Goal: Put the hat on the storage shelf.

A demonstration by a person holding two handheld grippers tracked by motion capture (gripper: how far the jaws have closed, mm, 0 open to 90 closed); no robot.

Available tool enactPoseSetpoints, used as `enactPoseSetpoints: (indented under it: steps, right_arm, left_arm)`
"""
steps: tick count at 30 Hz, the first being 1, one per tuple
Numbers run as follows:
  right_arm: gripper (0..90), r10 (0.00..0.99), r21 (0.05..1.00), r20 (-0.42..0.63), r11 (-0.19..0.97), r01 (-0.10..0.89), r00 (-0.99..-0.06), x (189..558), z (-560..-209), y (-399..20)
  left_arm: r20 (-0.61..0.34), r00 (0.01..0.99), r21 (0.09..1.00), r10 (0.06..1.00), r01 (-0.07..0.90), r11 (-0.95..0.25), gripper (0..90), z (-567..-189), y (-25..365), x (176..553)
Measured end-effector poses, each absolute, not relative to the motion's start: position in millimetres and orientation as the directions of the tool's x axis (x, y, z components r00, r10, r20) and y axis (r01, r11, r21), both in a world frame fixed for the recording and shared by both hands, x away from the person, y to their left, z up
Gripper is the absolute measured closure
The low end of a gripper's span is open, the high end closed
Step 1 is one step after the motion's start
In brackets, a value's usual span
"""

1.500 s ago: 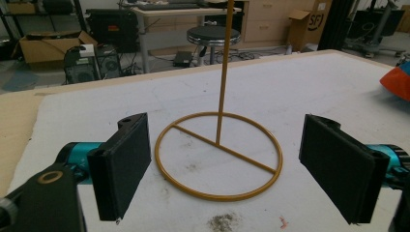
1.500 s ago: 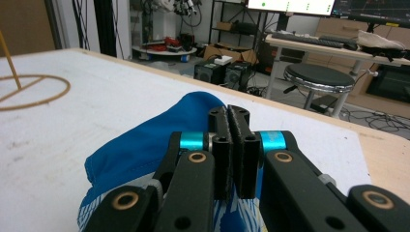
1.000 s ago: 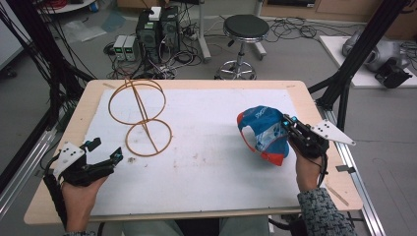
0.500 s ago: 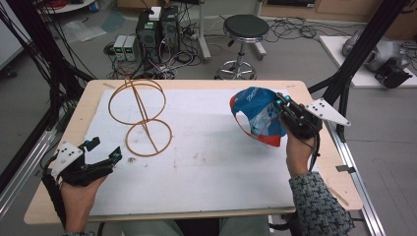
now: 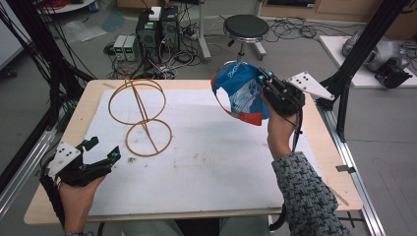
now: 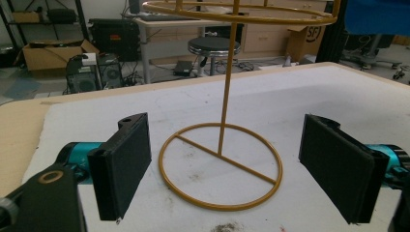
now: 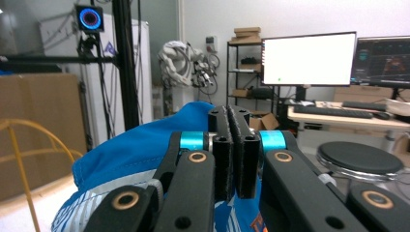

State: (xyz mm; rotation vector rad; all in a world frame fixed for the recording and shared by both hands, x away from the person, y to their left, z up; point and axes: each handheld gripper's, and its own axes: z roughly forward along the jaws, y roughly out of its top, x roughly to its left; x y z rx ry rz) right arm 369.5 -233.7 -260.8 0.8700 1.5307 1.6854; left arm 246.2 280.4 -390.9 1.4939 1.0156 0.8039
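At the near left corner of the wooden surface, topped by a white mat, the left tool rests low in the person's left hand. Its two black jaws are spread wide with nothing between them. In the left gripper view this tool points at the round base of a yellow wire stand with two rings joined by an upright rod; the base ring lies flat on the mat just ahead of the jaws and apart from them. From above, the stand sits on the left half of the surface, its upper ring toward the far edge.

Well to the right, the right tool is held up above the far right part of the surface by the right hand, whose sleeve is patterned grey. Its jaws are pressed together on the edge of a crinkled blue bag with white and red print, which hangs off the tool toward the left, clear of the mat. In the right gripper view the tool's pads meet tightly, with the blue bag bulging below and to their left.
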Motion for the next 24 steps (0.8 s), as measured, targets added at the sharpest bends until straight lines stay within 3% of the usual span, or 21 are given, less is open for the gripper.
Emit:
enactPoseSetpoints:
  steps: [24]
  right_arm:
    - [88.5, 0.791, 0.99, 0.097, -0.138, -0.022, -0.604, 400, -227, -160]
  left_arm:
    - [-0.058, 0.403, 0.987, 0.914, 0.162, -0.008, 19.1, -391, 283, 246]
